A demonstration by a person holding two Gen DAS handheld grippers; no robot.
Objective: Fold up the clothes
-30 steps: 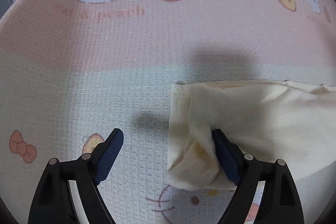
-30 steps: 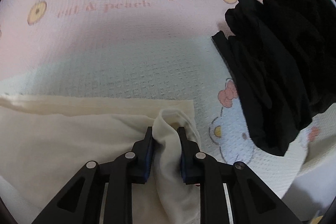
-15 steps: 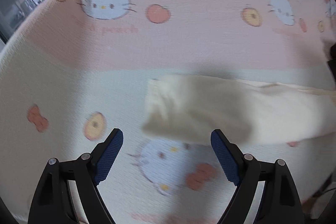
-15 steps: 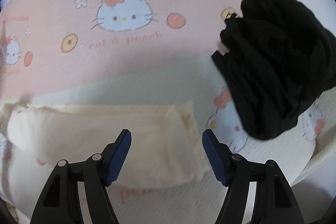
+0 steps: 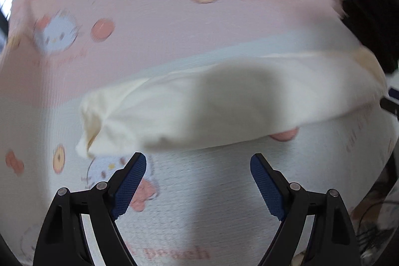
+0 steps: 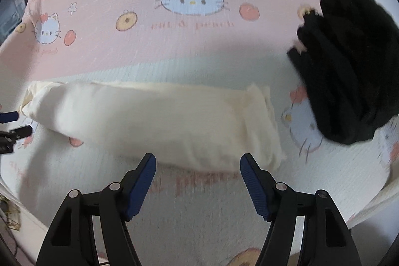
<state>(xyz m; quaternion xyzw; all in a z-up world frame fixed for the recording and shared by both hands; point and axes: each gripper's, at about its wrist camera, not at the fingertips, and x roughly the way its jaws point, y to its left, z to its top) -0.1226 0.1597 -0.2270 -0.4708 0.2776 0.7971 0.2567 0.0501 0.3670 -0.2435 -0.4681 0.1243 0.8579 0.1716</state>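
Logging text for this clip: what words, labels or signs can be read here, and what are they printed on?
"Sweet Dream": pink cartoon-cat printed blanket, top of the right wrist view; repeated at left, partly legible.
"cat & peach": same blanket, under the large cat face, letters soft.
"peach": blanket's white part, near edge of the left wrist view, blurred.
Folded cream garment and black clothing pile: no text.

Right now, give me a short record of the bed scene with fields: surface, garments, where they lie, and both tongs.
surface: pink and white cartoon-cat blanket
cream garment: folded into a long band, lying flat across the blanket
black garment: bunched heap to the right of the cream one, apart from it
left tongs: open, empty, hovering just short of the cream garment
right tongs: jaws just opened, nothing between them, cream garment released ahead of them
fold status: cream piece folded; black piece not yet folded
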